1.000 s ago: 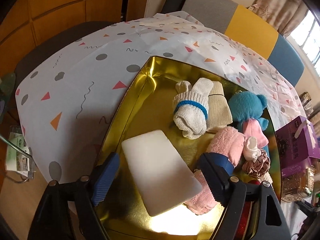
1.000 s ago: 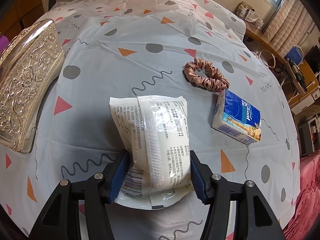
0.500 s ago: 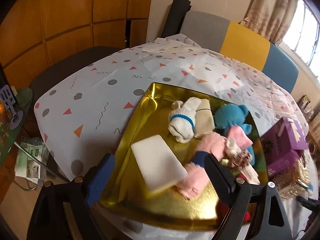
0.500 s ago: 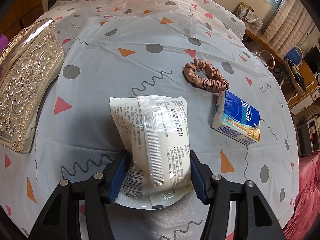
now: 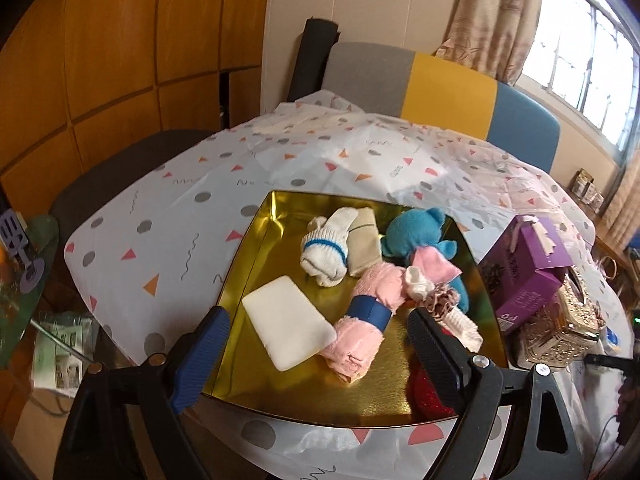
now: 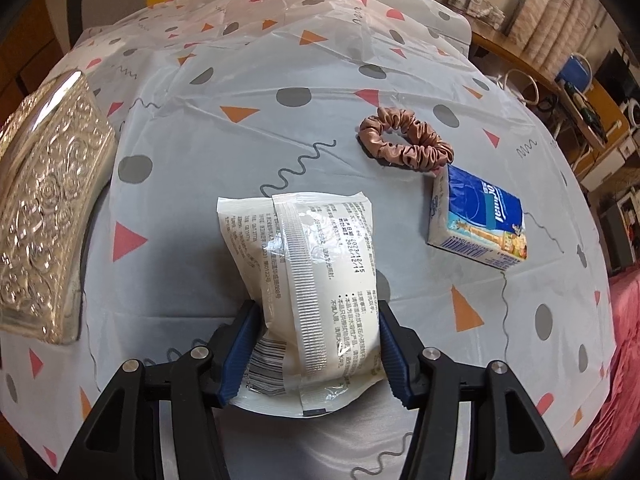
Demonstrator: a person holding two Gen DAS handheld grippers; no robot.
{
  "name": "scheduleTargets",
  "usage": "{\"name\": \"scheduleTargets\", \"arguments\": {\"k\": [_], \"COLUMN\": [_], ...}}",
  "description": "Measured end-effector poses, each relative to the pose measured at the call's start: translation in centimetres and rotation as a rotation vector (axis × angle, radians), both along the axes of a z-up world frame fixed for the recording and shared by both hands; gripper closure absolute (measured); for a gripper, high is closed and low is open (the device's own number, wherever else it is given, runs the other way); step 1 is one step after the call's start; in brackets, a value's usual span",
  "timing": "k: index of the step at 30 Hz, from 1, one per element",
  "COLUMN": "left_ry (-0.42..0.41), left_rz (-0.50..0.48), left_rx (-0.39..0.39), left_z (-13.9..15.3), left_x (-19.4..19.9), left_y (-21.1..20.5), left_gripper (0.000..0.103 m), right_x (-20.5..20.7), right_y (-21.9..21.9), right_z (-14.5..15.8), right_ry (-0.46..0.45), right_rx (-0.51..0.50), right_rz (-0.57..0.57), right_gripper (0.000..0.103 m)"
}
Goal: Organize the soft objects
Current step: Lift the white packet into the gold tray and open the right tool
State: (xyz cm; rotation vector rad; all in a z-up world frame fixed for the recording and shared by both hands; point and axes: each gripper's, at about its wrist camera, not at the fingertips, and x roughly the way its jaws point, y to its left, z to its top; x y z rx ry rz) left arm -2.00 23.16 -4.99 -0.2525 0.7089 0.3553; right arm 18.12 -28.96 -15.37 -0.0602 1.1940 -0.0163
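In the tray (image 5: 248, 264): one sponge (image 5: 288, 332), one sock (image 5: 326, 252), one pink towel (image 5: 368, 320), one teddy (image 5: 416, 232). Right of it: one scrunchie (image 6: 404, 144), one tissue pack (image 6: 480, 220), one pouch (image 6: 316, 280).

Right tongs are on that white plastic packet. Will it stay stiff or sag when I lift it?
The white packet will probably sag some: it already pinches in between the right tongs. Its glossy, crinkled film may be slippery. It looks puffy, so likely light.

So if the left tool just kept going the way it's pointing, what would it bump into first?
Probably the rolled pink towel lying in the gold tray, or the white pad beside it. The left tool is open and holds nothing; depth is hard to judge.
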Motion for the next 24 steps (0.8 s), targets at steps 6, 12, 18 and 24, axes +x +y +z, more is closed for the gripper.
{"name": "scheduleTargets", "arguments": {"k": [6,12,18,24], "left_ry": [-0.007,-0.001,0.009,0.015], "left_rz": [-0.016,-0.02,-0.029,-0.036], "left_rx": [0.014,0.013,0.012,0.014], "left_z": [0.3,0.0,-0.4,-0.6], "left_x": [-0.7,-0.8,-0.7,-0.8], "left_y": [-0.3,-0.4,-0.6,-0.8], "left_gripper": [0.012,0.012,0.012,0.012], "right_x": [0.3,0.4,0.8,2.6], "right_y": [0.6,-0.5,-1.2,0.2], "right_z": [0.0,0.4,1.6,5.0], "right_ry": [-0.014,-0.031,-0.054,-0.113], "right_rx": [0.008,0.083,0.154,0.171], "right_rz": [-0.038,-0.11,-0.152,-0.12], "right_gripper": [0.045,0.049,0.051,0.051]}}
